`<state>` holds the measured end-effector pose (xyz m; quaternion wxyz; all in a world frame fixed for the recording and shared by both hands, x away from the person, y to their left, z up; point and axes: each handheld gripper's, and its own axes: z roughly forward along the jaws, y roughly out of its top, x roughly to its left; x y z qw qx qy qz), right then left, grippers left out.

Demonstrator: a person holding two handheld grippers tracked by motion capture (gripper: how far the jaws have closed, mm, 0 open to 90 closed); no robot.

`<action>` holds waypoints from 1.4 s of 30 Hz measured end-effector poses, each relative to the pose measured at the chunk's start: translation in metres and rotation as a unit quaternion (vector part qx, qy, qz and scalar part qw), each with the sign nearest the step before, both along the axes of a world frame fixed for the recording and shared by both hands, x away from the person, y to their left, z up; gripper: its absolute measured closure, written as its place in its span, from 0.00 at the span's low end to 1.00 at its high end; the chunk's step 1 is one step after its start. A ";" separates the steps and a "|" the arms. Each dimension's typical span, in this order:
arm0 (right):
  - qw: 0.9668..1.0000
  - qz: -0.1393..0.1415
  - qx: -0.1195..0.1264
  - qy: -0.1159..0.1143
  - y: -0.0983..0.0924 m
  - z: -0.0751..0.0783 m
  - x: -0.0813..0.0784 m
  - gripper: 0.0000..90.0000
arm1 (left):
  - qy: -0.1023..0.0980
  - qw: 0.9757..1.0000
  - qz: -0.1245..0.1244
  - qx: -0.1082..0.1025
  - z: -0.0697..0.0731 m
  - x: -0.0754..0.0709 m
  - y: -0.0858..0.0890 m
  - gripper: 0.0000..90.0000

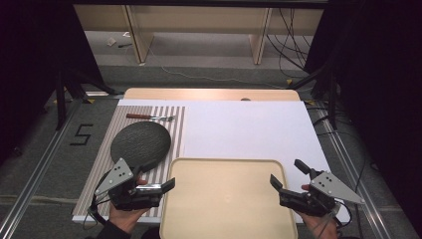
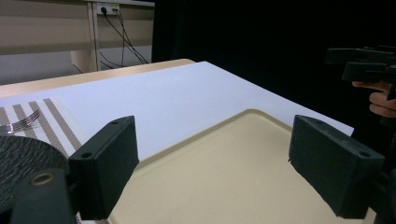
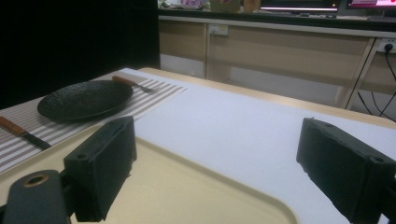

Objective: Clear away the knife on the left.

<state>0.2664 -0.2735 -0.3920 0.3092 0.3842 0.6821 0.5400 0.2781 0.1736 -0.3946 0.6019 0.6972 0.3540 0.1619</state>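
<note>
Both jaws were spread, empty: left gripper [image 1: 168, 185] and right gripper [image 1: 286, 175] flanked the beige tray [image 1: 226, 199]. Looked like pre-grasp; next move probably calls for closing on the tray's side rims. Black plate [image 1: 141, 143] sat on the striped placemat [image 1: 102, 164].

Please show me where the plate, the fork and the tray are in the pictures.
plate [image 1: 141, 143], high view, middle of its dark top.
fork [image 1: 149, 117], high view, on the shaft between the wooden handle and the prongs.
tray [image 1: 226, 199], high view, bare middle of its floor.
</note>
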 end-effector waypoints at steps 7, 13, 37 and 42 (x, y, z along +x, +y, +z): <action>1.000 0.000 0.000 0.000 0.000 0.000 0.000 0.14 | -0.001 1.000 0.001 -0.001 0.000 0.000 0.000 0.17; 1.000 0.001 0.000 -0.001 0.000 0.000 0.000 0.15 | -0.002 1.000 0.002 -0.001 0.000 0.000 0.000 0.17; 1.000 0.004 0.000 0.004 0.001 -0.001 0.000 0.15 | 0.014 1.000 0.014 0.020 0.001 0.012 0.022 0.17; 1.000 0.004 0.001 0.004 0.001 -0.001 0.001 0.15 | 0.017 0.998 0.019 0.057 0.002 0.014 0.035 0.17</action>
